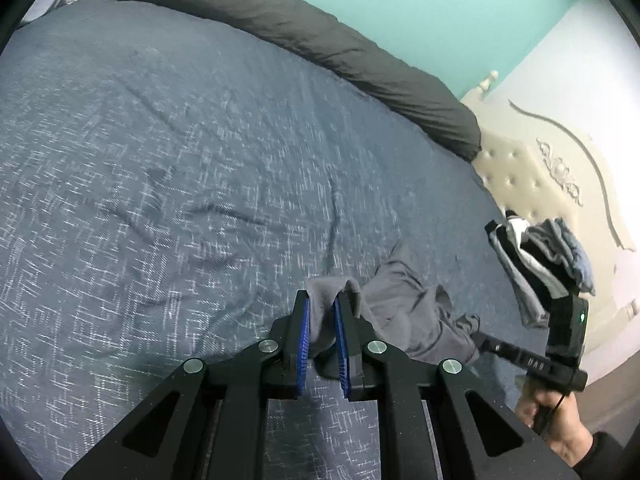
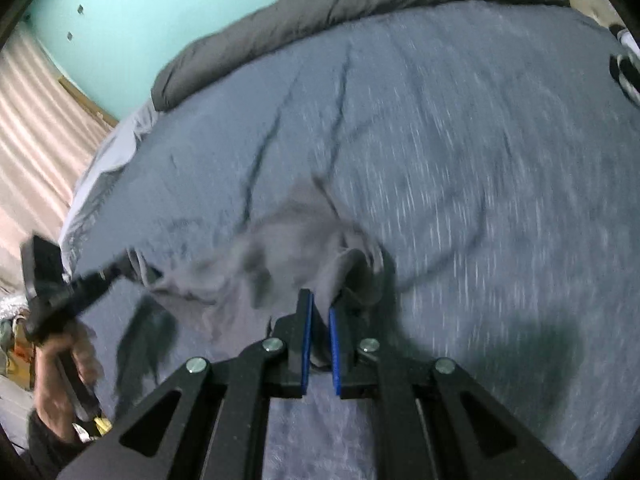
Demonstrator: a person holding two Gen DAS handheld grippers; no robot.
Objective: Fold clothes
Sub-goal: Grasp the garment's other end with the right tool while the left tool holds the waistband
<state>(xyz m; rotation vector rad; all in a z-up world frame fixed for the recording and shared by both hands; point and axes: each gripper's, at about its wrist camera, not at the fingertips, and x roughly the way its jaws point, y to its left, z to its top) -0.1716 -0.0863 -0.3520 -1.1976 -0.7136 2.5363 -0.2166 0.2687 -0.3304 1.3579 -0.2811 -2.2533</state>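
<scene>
Motion blur smears the grey garment (image 2: 280, 240) pinched by both left tool (image 1: 322, 320) and right tool (image 2: 320, 320).

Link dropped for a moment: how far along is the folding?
Done: a stack of folded clothes sits near the cream headboard. In hand: both grippers, left and right, pinch the crumpled grey garment over the blue bedspread. Left: folding it.
</scene>
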